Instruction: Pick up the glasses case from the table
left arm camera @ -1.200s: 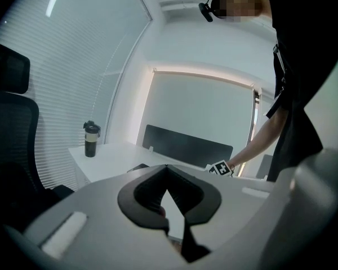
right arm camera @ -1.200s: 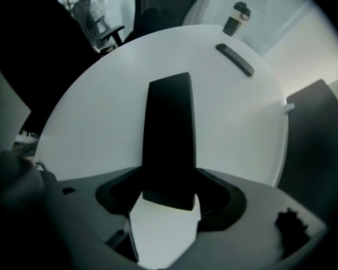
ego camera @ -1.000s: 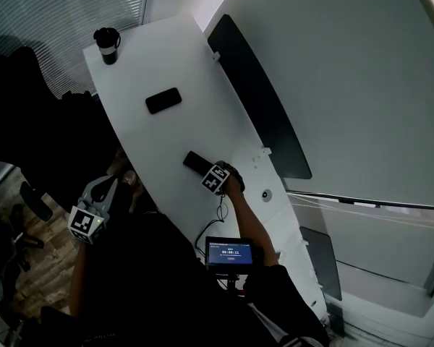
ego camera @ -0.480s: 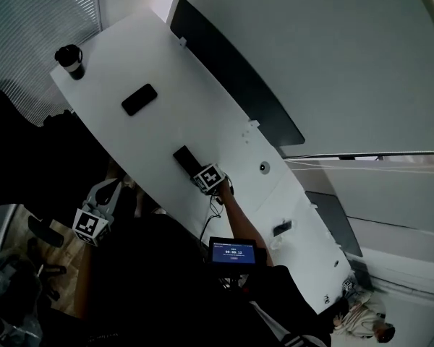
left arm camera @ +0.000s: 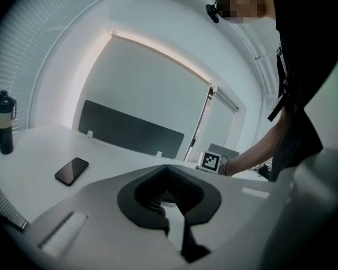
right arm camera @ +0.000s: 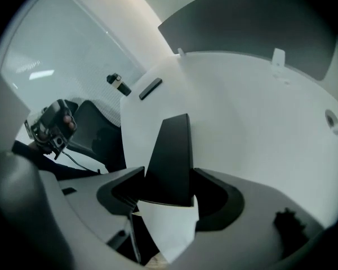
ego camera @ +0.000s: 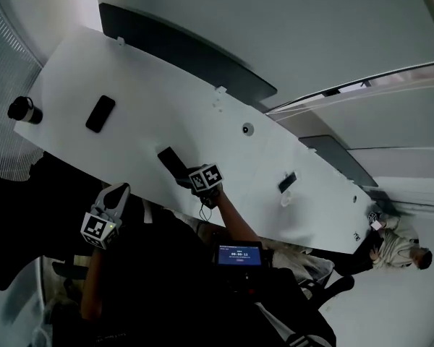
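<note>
The glasses case (ego camera: pixel 171 162) is a long black box, with my right gripper (ego camera: pixel 185 173) shut on its near end over the white table (ego camera: pixel 137 85). In the right gripper view the case (right arm camera: pixel 172 151) runs forward from between the jaws, with the table below it. My left gripper (ego camera: pixel 116 196) hangs off the table's near edge, to the left of the right one, shut and holding nothing. Its closed fingers (left arm camera: pixel 170 202) point level towards the table and the right gripper's marker cube (left arm camera: pixel 212 161).
A black phone (ego camera: pixel 100 113) and a dark bottle (ego camera: pixel 25 110) lie towards the table's left end. A small dark object (ego camera: pixel 288 182) and a round grommet (ego camera: pixel 247 129) sit to the right. A dark partition panel (ego camera: pixel 188 53) lines the far edge. A person (ego camera: pixel 401 241) sits far right.
The head view has swung, so the table now lies more level across the picture. The right gripper has rolled while holding the case. The left gripper has come closer to the table's edge.
</note>
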A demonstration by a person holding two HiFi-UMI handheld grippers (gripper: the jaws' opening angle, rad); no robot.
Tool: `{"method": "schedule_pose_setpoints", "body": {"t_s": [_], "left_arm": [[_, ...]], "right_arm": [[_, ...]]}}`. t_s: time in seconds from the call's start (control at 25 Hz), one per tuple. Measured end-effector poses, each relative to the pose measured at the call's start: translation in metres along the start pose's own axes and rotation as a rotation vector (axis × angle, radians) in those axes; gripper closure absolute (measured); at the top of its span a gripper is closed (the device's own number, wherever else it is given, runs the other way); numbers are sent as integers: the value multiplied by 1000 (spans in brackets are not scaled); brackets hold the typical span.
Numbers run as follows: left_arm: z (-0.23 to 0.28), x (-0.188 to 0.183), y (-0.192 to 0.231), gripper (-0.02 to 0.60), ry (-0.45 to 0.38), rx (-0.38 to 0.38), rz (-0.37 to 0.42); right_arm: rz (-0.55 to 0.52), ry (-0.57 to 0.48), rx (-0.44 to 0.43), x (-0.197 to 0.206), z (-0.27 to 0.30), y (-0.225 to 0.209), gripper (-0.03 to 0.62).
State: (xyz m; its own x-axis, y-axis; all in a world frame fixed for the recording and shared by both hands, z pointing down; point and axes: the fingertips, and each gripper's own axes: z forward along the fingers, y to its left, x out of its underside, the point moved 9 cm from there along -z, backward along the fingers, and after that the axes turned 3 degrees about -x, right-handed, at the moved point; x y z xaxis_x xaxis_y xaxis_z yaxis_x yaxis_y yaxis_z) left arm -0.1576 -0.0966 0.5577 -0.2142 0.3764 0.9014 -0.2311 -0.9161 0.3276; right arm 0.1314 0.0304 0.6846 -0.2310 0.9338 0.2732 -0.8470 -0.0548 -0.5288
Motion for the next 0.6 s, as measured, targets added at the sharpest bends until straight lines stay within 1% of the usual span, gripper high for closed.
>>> {"method": "schedule_pose_setpoints", "body": {"t_s": [0.12,0.28,0.4,0.6], "left_arm": [[21,-5,-3,577,22,72,-1],[41,-8,-7,577,27,167,35],[53,-11,-13,577,39,210,34],[66,-10,-25,577,75,274,43]], "right_arm": [[152,-98,-63,16,-7,-2,303],[369,-241,-168,40,-16,-2,305],[514,-352,-250,56,-24,-4,307],[761,-598,-416,82,-39,-2,312]]}}
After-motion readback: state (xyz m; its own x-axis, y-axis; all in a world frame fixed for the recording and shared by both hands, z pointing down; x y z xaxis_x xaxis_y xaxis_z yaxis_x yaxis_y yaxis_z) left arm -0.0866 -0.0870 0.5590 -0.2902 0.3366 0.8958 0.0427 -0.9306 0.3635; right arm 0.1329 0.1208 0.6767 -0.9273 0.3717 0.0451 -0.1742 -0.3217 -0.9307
